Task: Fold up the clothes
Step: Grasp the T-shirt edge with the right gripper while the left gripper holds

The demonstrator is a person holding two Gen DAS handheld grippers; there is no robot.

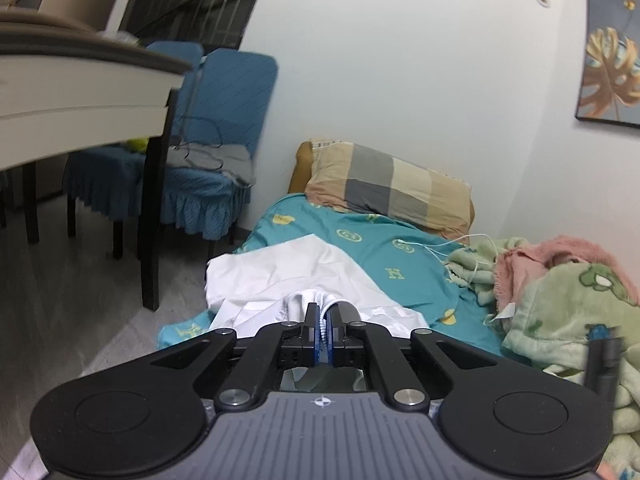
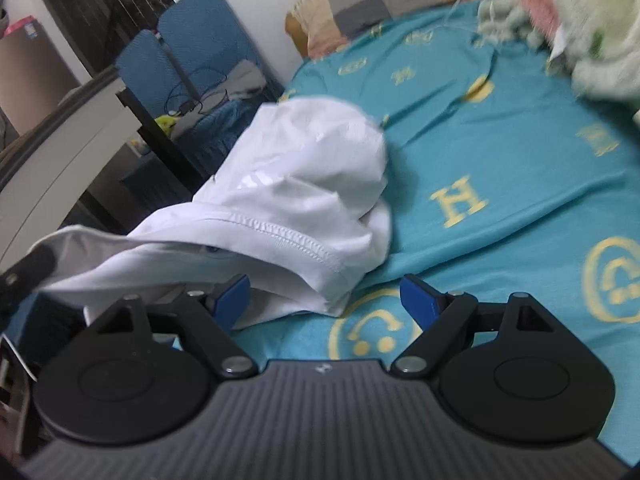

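Note:
A white garment lies crumpled near the left edge of a bed covered by a teal sheet with yellow prints. My left gripper is shut on a bunched fold of the garment's hem, lifting it a little. In the right wrist view the white garment is heaped just ahead, its stitched hem running across. My right gripper stands open low over the teal sheet, with a corner of the cloth reaching between its blue pads. The left gripper's dark finger shows at the left edge, holding the stretched cloth.
A checked pillow lies at the bed's head by the white wall. Green and pink blankets pile up on the right, and a white cable crosses the sheet. Left of the bed stand blue-covered chairs and a table.

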